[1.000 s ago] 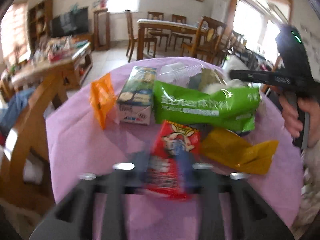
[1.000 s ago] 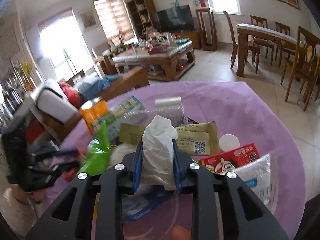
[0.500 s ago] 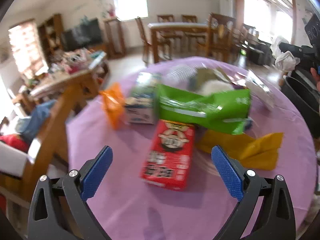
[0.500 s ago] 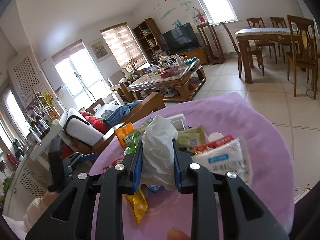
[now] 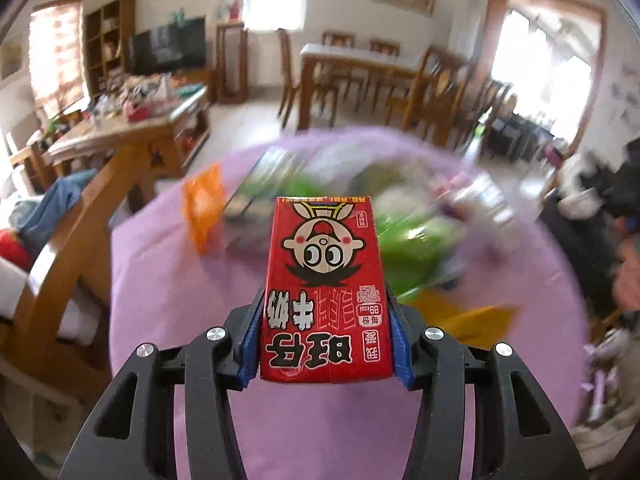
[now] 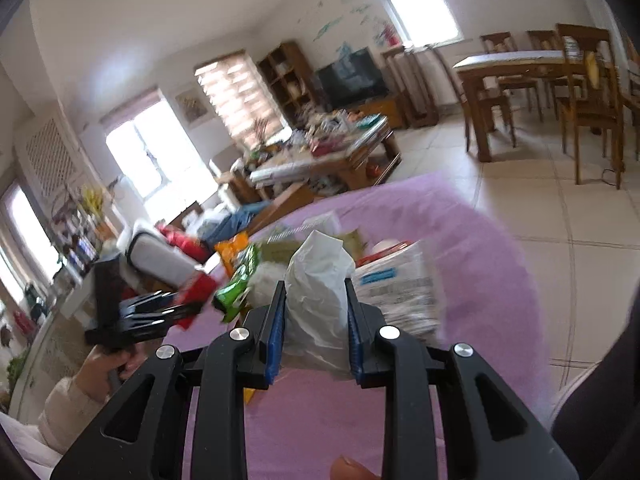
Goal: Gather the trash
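My left gripper [image 5: 325,336] is shut on a red milk carton [image 5: 326,280] with a cartoon face and holds it up above the purple table [image 5: 168,320]. My right gripper [image 6: 316,320] is shut on a crumpled white tissue [image 6: 320,280], raised over the table's right side [image 6: 480,272]. In the right wrist view the left gripper [image 6: 160,312] shows at the left with the red carton [image 6: 196,292]. Other trash lies blurred on the table: an orange packet [image 5: 202,204], a green bag [image 5: 416,248], a yellow wrapper [image 5: 468,320], a clear printed bag [image 6: 396,284].
A dark bin [image 5: 576,248] stands at the table's right edge, partly shown. A wooden chair [image 5: 72,240] stands left of the table. A cluttered coffee table [image 6: 332,156] and a dining set [image 6: 532,80] stand beyond, on tiled floor.
My left gripper was open over the red carton; it has shut on it and lifted it. My right gripper, still holding the tissue, has swung up and to the right.
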A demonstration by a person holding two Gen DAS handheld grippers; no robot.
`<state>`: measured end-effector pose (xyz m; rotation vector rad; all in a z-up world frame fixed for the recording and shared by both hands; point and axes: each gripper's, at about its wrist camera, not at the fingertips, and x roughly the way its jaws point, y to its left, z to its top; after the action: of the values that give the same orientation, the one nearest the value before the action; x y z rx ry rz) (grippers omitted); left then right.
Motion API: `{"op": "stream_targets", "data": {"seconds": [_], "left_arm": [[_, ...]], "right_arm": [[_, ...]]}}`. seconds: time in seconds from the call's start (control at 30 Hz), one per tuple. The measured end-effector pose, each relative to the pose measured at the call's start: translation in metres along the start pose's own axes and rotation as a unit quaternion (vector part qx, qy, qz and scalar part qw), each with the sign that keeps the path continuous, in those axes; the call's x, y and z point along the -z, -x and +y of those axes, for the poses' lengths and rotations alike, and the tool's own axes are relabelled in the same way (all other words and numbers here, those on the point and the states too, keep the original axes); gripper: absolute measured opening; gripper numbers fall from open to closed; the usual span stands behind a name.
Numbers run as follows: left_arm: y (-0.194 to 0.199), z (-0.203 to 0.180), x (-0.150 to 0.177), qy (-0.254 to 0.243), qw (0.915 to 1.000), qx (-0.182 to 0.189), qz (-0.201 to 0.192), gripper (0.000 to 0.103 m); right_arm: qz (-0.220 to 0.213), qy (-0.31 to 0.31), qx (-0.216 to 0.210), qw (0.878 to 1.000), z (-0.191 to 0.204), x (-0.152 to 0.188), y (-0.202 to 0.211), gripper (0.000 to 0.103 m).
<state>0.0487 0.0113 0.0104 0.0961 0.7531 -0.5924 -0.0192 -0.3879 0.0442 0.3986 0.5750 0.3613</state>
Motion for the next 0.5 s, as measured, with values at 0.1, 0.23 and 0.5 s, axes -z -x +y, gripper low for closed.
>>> {"op": "stream_targets", "data": {"seconds": [0.1, 0.23, 0.5], "left_arm": [[0.014, -0.04, -0.021, -0.007, 0.9983, 0.052, -0.025, 0.051], [-0.01, -0.138, -0.057, -0.032, 0.9861, 0.162, -0.022, 0.051], [-0.105, -0.344, -0.083, -0.091, 0.9408, 0.324, 0.043, 0.051]], "right_arm": [[-0.043, -0.016, 0.033, 0.998, -0.019, -0.007, 0.035, 0.027], [-0.076, -0.044, 0.119, 0.989, -0.059, -0.013, 0.088, 0.027], [-0.041, -0.145, 0.235, 0.96, -0.172, 0.011, 0.158, 0.029]]}}
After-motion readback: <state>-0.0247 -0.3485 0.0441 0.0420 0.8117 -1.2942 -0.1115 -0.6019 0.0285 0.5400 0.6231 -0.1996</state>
